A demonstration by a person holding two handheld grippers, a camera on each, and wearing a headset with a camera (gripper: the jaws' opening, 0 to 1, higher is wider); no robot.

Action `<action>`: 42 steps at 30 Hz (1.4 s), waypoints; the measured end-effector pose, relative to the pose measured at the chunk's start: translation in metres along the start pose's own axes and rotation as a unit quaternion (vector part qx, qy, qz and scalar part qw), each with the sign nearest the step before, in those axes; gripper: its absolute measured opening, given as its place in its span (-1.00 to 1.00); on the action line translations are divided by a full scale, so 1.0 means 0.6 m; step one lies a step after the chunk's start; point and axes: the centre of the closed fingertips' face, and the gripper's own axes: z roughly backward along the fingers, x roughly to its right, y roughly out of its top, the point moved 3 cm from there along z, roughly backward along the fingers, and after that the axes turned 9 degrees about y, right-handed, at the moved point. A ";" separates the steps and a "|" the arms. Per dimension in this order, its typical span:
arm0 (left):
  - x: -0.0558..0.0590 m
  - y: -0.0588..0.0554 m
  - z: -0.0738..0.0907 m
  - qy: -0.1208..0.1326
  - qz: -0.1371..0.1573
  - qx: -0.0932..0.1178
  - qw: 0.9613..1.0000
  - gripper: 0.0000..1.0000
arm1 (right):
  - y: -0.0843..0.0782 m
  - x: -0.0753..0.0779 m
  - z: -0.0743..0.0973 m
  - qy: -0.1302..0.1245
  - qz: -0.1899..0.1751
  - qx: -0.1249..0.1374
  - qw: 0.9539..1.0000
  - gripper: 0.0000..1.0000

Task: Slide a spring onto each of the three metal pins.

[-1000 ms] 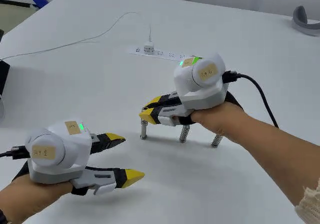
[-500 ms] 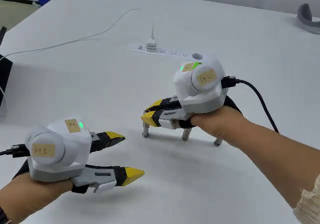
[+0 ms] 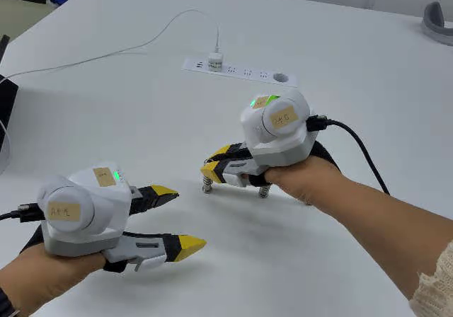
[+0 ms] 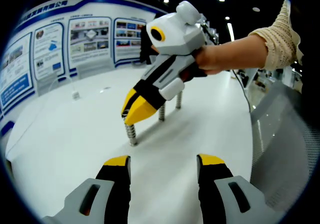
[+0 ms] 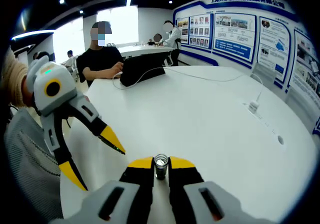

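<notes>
Three metal pins stand on the white table point(image 3: 106, 119). The left pin point(image 3: 207, 184) carries a spring point(image 4: 131, 133) on its lower part. My right gripper point(image 3: 211, 170) is low over that pin, jaws nearly together on the spring's top coil point(image 5: 161, 165). The middle pin point(image 3: 263, 189) also wears a spring, and the hand hides the third pin in the head view. All three stand in a row in the left gripper view, with the middle pin point(image 4: 161, 112) and the far pin point(image 4: 178, 100). My left gripper point(image 3: 177, 216) is open and holds nothing, nearer me and to the left.
A white power strip point(image 3: 237, 71) with a plug and a thin cable lies farther back on the table. A grey curved object point(image 3: 439, 20) sits at the far right corner. A black cable runs from the right gripper. People sit at another table point(image 5: 130, 59) behind.
My right gripper has sunk lower over the left pin, closer to the table. The left gripper has stayed where it was. The head camera has shifted a little.
</notes>
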 end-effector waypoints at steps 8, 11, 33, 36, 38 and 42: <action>-0.002 -0.001 0.001 0.002 0.001 0.000 1.000 0.07 | -0.009 -0.001 -0.005 -0.004 -0.003 -0.009 1.000 -0.76; -0.002 0.000 0.001 0.002 0.002 0.000 1.000 0.06 | -0.011 0.000 -0.006 -0.006 -0.004 -0.011 1.000 -0.76; -0.002 -0.002 0.002 0.005 0.005 0.001 1.000 0.07 | -0.030 -0.004 -0.012 -0.008 -0.012 -0.030 0.999 -0.72; -0.001 -0.001 0.001 0.004 0.005 0.001 1.000 0.07 | -0.034 -0.005 -0.008 -0.009 -0.015 -0.030 0.999 -0.69; 0.000 -0.001 0.000 0.004 0.005 0.001 1.000 0.07 | -0.036 -0.006 -0.006 -0.010 -0.017 -0.029 0.999 -0.69; 0.000 -0.001 -0.001 0.004 0.006 0.002 1.000 0.08 | -0.038 -0.007 0.000 -0.014 -0.024 -0.024 0.999 -0.67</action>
